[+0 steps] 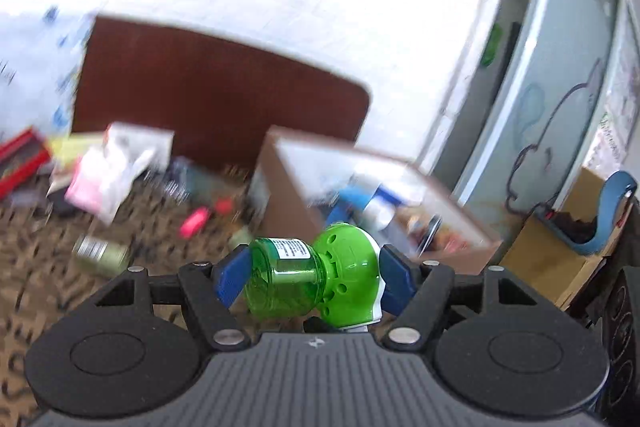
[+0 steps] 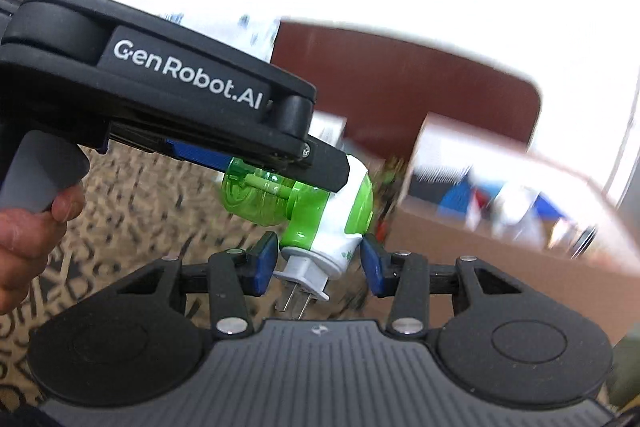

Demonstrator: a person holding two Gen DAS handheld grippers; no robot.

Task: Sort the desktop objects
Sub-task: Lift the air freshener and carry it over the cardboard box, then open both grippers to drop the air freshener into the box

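Note:
A green and white plug-in mosquito repeller (image 1: 316, 275) with a clear green liquid bottle is held sideways in my left gripper (image 1: 314, 277), whose blue pads press on both of its ends. In the right wrist view the same repeller (image 2: 320, 211) hangs in the air in the left gripper (image 2: 256, 163), plug prongs pointing toward the camera. My right gripper (image 2: 318, 265) is open, its blue pads (image 2: 262, 263) standing on either side of the repeller's white plug end with small gaps. A cardboard box (image 1: 468, 223) holding several items lies ahead to the right.
The patterned table (image 1: 60, 267) carries a small tin (image 1: 102, 253), a pink item (image 1: 194, 221), a white bag (image 1: 120, 163) and a red box (image 1: 20, 159). A brown chair back (image 1: 216, 87) stands behind. A second carton with a blue object (image 1: 600, 219) sits at the right.

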